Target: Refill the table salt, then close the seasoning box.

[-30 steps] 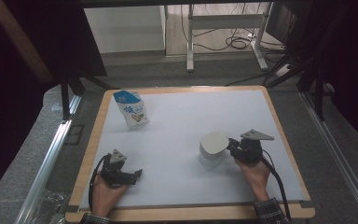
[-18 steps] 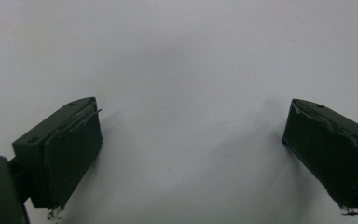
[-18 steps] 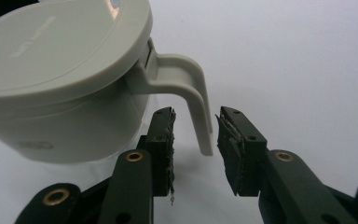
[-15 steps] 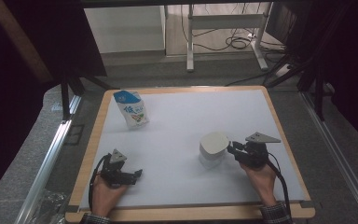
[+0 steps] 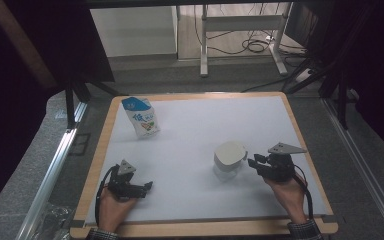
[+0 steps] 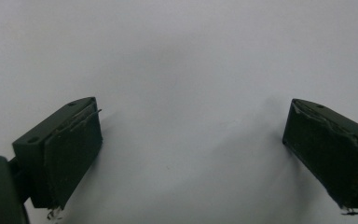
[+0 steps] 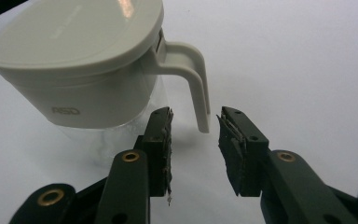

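A white lidded jug (image 5: pixel 228 157) with a clear lower part stands right of the board's middle, its handle (image 7: pixel 196 79) pointing right. My right gripper (image 5: pixel 252 162) sits just right of it. In the right gripper view its jaws (image 7: pixel 195 126) have just been opening; the handle stands just ahead of the gap and the pads touch nothing. The jug body (image 7: pixel 74 70) is at upper left there. My left gripper (image 5: pixel 149 186) rests near the front left, pointing right. Its jaws (image 6: pixel 191 140) are wide open over bare white surface. A blue-and-white milk carton (image 5: pixel 141 117) stands at the back left.
The white work surface has a wooden frame (image 5: pixel 97 165). Metal rails (image 5: pixel 55 165) run along both sides of the table. Beyond the far edge are a desk frame (image 5: pixel 240 22) and cables on the floor.
My right gripper has drawn back a little to the right, away from the jug's handle, with its jaws wider. The left gripper, jug and carton have stayed put.
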Demonstrator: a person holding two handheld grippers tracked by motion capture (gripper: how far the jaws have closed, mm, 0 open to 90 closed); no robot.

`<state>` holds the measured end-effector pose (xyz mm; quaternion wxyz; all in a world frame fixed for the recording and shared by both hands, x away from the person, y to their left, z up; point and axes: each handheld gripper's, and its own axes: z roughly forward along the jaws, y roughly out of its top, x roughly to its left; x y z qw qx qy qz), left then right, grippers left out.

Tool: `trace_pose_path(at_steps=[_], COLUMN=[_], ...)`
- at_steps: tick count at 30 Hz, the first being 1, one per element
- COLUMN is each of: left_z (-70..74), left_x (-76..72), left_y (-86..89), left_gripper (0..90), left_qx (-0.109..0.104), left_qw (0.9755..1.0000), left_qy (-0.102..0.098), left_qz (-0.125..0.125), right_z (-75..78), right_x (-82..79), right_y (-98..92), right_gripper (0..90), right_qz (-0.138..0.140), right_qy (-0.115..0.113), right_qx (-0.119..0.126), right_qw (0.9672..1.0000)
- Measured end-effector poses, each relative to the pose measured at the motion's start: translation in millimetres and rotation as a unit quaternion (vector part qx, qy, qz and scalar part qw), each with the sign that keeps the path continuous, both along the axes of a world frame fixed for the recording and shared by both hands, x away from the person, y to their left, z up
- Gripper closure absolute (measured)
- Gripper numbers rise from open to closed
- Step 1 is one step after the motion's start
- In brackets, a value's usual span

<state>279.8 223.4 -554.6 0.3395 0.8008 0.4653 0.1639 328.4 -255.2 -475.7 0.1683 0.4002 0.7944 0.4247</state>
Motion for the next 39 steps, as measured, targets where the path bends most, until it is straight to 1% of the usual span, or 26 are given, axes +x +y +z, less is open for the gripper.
trace_pose_path(at_steps=[1, 5, 8, 16, 19, 21, 22, 23, 24, 25, 27, 29, 33, 35, 38, 39], left_z=[0.0, 0.0, 0.0, 0.0, 0.0, 0.0, 0.0, 0.0, 0.0, 0.0, 0.1, -0.2, -0.2, -0.2, -0.1, 0.0], left_x=[0.0, -0.1, -0.1, 0.0, 0.0, 0.0, 0.0, 0.0, 0.0, 0.0, 0.0, -0.1, 0.0, 0.0, 0.0, 0.2], left_y=[0.0, 0.0, 0.0, 0.0, 0.0, 0.0, 0.0, 0.0, 0.0, 0.0, 0.0, -0.4, -0.3, -0.4, -0.4, 0.0], left_gripper=[4.6, 4.6, 4.6, 4.6, 4.6, 4.6, 4.6, 4.6, 4.6, 4.6, 4.6, 4.6, 4.6, 4.6, 4.6, 4.6], left_qx=[0.0, 0.0, 0.0, 0.0, 0.0, 0.0, 0.0, 0.0, 0.0, 0.0, 0.0, -0.002, -0.002, -0.002, -0.002, 0.0], left_qw=[1.0, 1.0, 1.0, 1.0, 1.0, 1.0, 1.0, 1.0, 1.0, 1.0, 1.0, 1.0, 1.0, 1.0, 1.0, 1.0], left_qy=[0.0, 0.0, 0.0, 0.0, 0.0, 0.0, 0.0, 0.0, 0.0, 0.0, 0.0, -0.001, 0.0, -0.001, 0.0, -0.001], left_qz=[0.0, 0.0, 0.0, 0.0, 0.0, 0.0, 0.0, 0.0, 0.0, 0.0, 0.0, 0.002, 0.001, 0.002, 0.001, -0.001], right_z=[0.0, 8.7, 13.2, 23.6, 25.6, 27.6, 30.1, 30.1, 31.1, 33.2, 34.7, 35.9, 38.1, 41.1, 43.4, 44.6], right_x=[0.0, -0.6, -0.6, 3.3, 4.1, 4.6, 4.7, 4.7, 4.8, 5.4, 5.7, 6.2, 7.1, 9.3, 11.7, 13.8], right_y=[0.0, -2.8, -4.4, -8.5, -8.5, -8.2, -7.6, -7.6, -7.2, -6.3, -5.4, -3.3, 0.8, 5.1, 8.0, 10.4], right_gripper=[64.3, 64.9, 66.4, 70.2, 71.8, 75.6, 79.9, 79.9, 82.2, 86.3, 89.0, 89.4, 89.4, 89.4, 89.5, 89.5], right_qz=[0.0, 0.001, 0.002, 0.004, 0.004, 0.006, 0.007, 0.007, 0.006, 0.007, 0.011, 0.014, 0.02, 0.022, 0.023, 0.027], right_qy=[0.0, -0.002, -0.006, -0.003, -0.003, -0.004, -0.009, -0.009, -0.013, -0.014, -0.011, -0.008, -0.01, -0.014, -0.015, -0.014], right_qx=[0.0, 0.007, 0.005, 0.016, 0.015, 0.016, 0.011, 0.011, 0.012, 0.012, 0.012, 0.01, 0.007, 0.005, 0.006, 0.005], right_qw=[1.0, 1.0, 1.0, 0.9999, 0.9999, 0.9999, 0.9999, 0.9999, 0.9998, 0.9998, 0.9998, 0.9998, 0.9997, 0.9997, 0.9996, 0.9995])
